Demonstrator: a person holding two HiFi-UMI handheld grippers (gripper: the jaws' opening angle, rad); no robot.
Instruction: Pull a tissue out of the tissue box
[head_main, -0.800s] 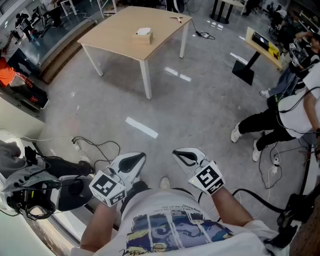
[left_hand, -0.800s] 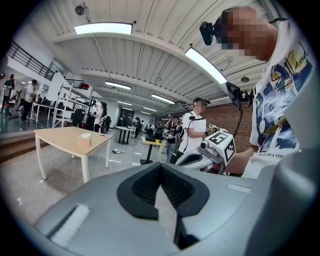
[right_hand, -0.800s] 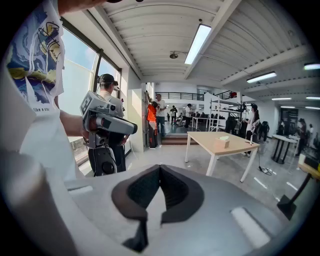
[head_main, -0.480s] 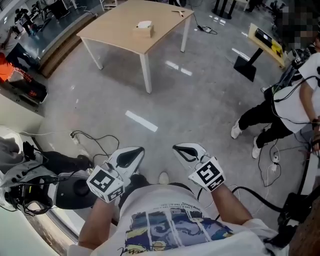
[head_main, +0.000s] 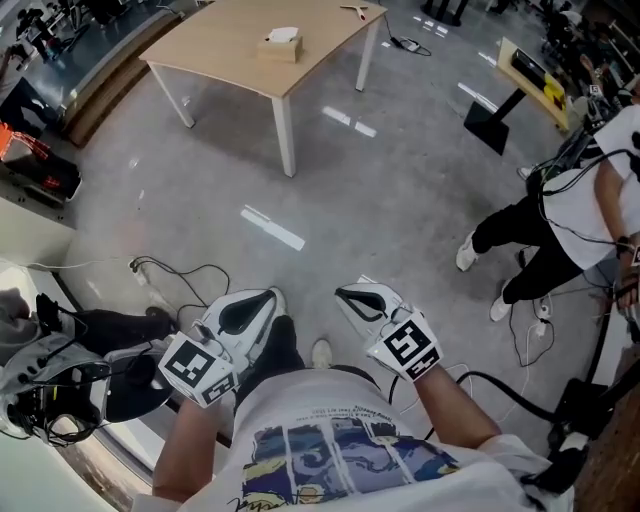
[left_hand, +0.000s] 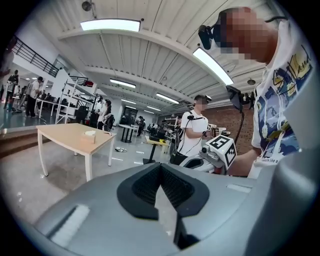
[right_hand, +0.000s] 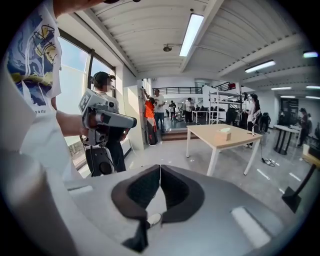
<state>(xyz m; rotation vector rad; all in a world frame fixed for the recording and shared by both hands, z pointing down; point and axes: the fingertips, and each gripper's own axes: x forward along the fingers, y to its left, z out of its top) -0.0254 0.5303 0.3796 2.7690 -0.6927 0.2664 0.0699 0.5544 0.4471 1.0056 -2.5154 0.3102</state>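
The tissue box (head_main: 279, 45) stands on a light wooden table (head_main: 220, 55) far across the grey floor, with white tissue showing at its top. It is small in the left gripper view (left_hand: 90, 136) and in the right gripper view (right_hand: 223, 134). My left gripper (head_main: 270, 297) and right gripper (head_main: 343, 293) are held close in front of my body, side by side, far from the table. Both point forward and slightly down. The left gripper's jaws (left_hand: 160, 166) meet with nothing between them, and so do the right gripper's (right_hand: 160, 168).
A person (head_main: 560, 215) in a white shirt and black trousers stands at the right among cables. A black stand (head_main: 490, 125) with a yellow-topped desk is behind them. Loose cable (head_main: 190, 285) and a chair with headgear (head_main: 50, 395) are at my left.
The head view has shifted: the table and box sit higher and further left in the picture. Both grippers stay shut and have drifted slightly up and left in the picture.
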